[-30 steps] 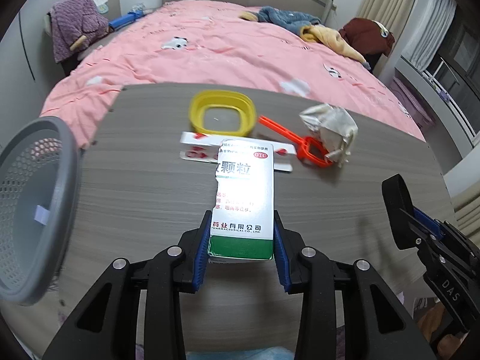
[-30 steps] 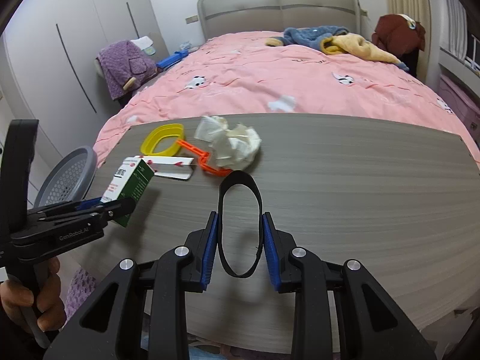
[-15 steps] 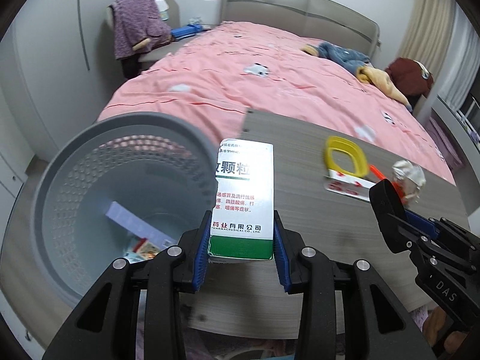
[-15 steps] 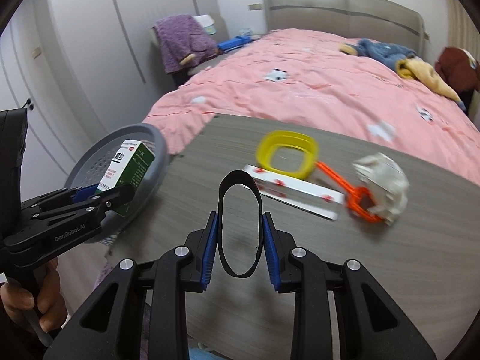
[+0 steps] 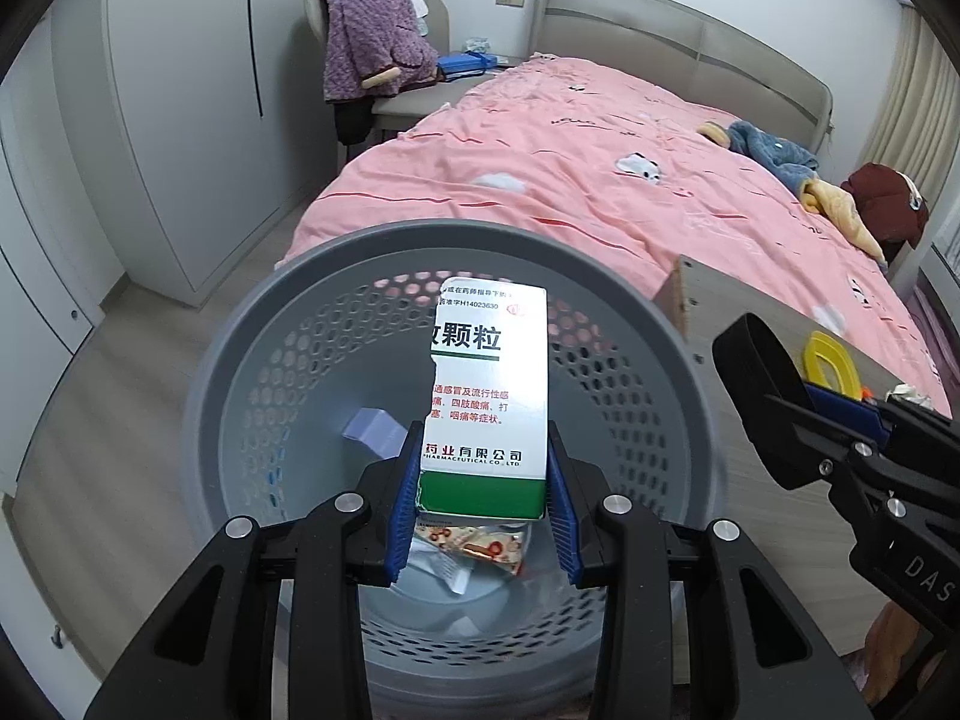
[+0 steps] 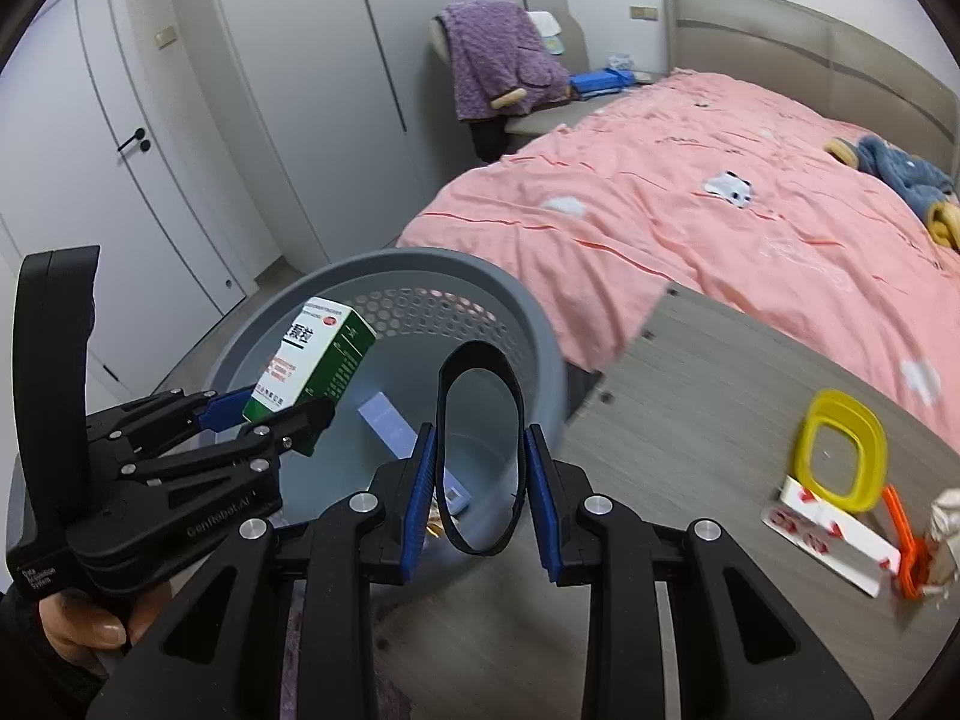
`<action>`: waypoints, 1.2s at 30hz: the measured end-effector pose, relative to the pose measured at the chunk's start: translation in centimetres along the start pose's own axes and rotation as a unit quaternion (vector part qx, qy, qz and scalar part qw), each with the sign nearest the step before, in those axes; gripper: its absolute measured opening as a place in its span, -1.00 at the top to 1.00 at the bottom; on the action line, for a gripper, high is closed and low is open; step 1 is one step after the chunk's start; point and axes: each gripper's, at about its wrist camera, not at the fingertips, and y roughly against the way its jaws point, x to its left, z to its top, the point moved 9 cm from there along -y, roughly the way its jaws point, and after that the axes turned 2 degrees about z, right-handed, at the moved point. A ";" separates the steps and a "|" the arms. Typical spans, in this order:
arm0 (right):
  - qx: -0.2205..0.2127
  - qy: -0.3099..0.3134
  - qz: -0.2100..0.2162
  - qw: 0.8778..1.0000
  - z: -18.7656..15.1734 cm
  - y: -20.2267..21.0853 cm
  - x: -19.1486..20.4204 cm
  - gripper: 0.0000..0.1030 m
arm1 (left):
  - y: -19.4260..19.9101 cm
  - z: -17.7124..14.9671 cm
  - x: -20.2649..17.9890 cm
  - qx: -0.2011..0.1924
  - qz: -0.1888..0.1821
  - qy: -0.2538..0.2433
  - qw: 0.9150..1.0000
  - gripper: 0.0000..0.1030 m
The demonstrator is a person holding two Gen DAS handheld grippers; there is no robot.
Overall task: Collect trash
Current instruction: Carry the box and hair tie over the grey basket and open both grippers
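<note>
My left gripper [image 5: 483, 516] is shut on a white and green medicine box [image 5: 489, 396] and holds it over the open grey perforated trash basket [image 5: 252, 354]. The basket holds wrappers [image 5: 474, 546] and a pale purple box [image 5: 375, 429]. My right gripper [image 6: 480, 489] is shut on a black band loop [image 6: 477, 450], held at the table's left end beside the basket [image 6: 420, 276]. In the right wrist view the left gripper [image 6: 264, 414] shows with the medicine box [image 6: 312, 360] above the basket.
On the grey wooden table [image 6: 708, 396] lie a yellow ring lid [image 6: 843, 450], a white and red flat box [image 6: 831, 534], an orange plastic piece [image 6: 903, 534] and crumpled paper [image 6: 945, 516]. A pink bed [image 5: 600, 174] stands behind. A chair with purple cloth [image 5: 372, 42] stands at the wall.
Both grippers have swung left from over the table to the basket. The medicine box has moved from above the table to above the basket's opening. Both grips are unchanged.
</note>
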 end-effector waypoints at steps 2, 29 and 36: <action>0.005 0.006 0.006 1.000 0.5 -1.0 1.0 0.43 | -0.4 0.2 1.0 0.001 0.004 0.004 1.000 0.30; 0.012 0.013 0.006 1.000 0.9 -3.0 2.2 -0.22 | 0.4 -0.7 4.5 -0.004 0.032 0.040 0.999 -0.16; 0.006 0.009 0.002 1.000 0.5 -2.3 1.9 -0.27 | 0.9 -0.6 4.1 -0.007 0.032 0.037 0.999 -0.17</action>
